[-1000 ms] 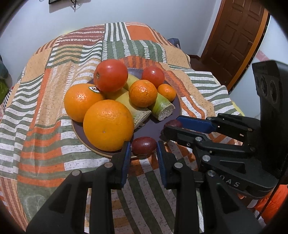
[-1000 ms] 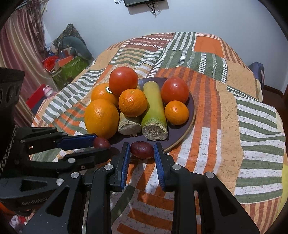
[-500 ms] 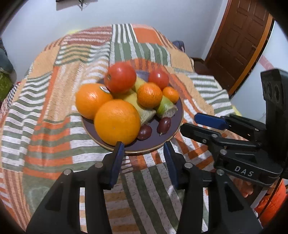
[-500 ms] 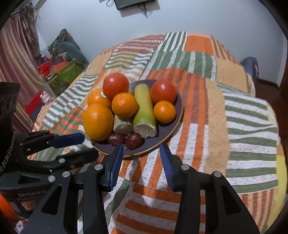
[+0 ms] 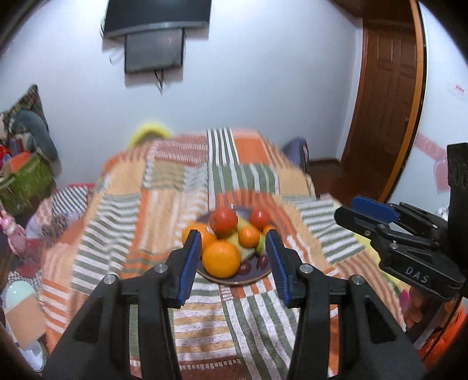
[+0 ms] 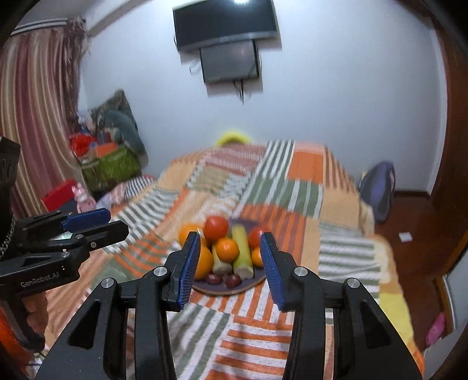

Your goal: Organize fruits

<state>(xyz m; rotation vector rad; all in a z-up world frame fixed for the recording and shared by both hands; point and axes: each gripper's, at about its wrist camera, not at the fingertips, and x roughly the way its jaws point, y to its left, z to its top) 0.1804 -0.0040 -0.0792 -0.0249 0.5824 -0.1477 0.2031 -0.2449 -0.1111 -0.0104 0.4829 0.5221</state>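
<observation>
Both claws hang above the striped bedspread with nothing in them: the left claw is spread wide and the right claw is spread just as wide, side by side. The plate sits mid-bed, well apart from both, piled with oranges, tomatoes and green stalks, with two dark plums at its near rim.

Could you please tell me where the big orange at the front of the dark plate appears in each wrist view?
Left wrist view: the big round orange sits centre frame, at the front left of the dark round plate.
Right wrist view: it is half hidden behind the gripper's left blue finger pad.
Shared landmark: the wall-mounted black television.
</observation>
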